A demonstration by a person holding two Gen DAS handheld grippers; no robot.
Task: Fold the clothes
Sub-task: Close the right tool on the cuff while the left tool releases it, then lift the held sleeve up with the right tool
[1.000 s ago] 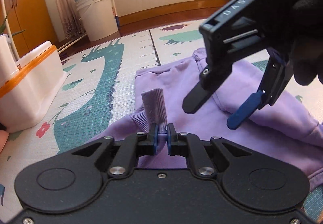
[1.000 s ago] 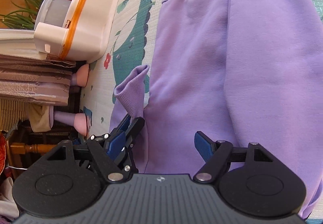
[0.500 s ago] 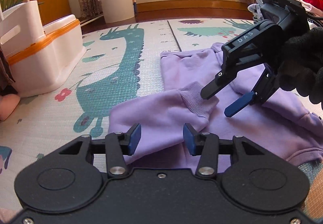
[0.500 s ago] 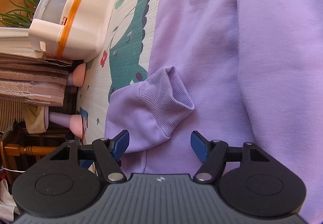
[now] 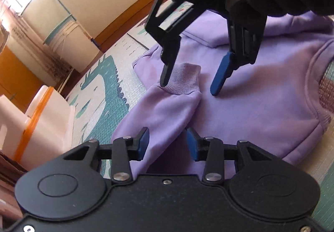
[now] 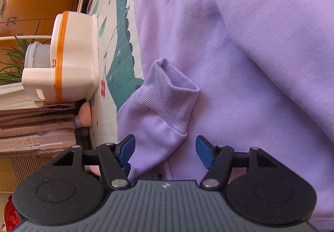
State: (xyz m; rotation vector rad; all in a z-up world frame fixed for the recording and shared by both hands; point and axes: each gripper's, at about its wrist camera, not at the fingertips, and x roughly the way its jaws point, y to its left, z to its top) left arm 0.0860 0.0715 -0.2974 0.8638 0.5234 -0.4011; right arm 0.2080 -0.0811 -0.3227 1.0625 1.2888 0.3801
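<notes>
Lilac sweatshirt (image 5: 261,94) lies flat on the play mat (image 5: 104,85), its near-left sleeve (image 5: 167,115) folded inward with the ribbed cuff (image 6: 169,94) on the body. Both your left gripper (image 5: 168,144) and right gripper (image 5: 190,83) are spread wide, holding nothing. Press the cuff flat and keep the sleeve's edge straight.

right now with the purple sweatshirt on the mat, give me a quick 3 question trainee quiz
1. True or false: the left gripper is shut on the sleeve.
2. What does the ribbed cuff lie on: A the sweatshirt body, B the play mat, C the white bin?
3. Fill in: the right gripper hangs with its jaws ____ over the cuff.

Key: 1 false; 2 A; 3 open
</notes>
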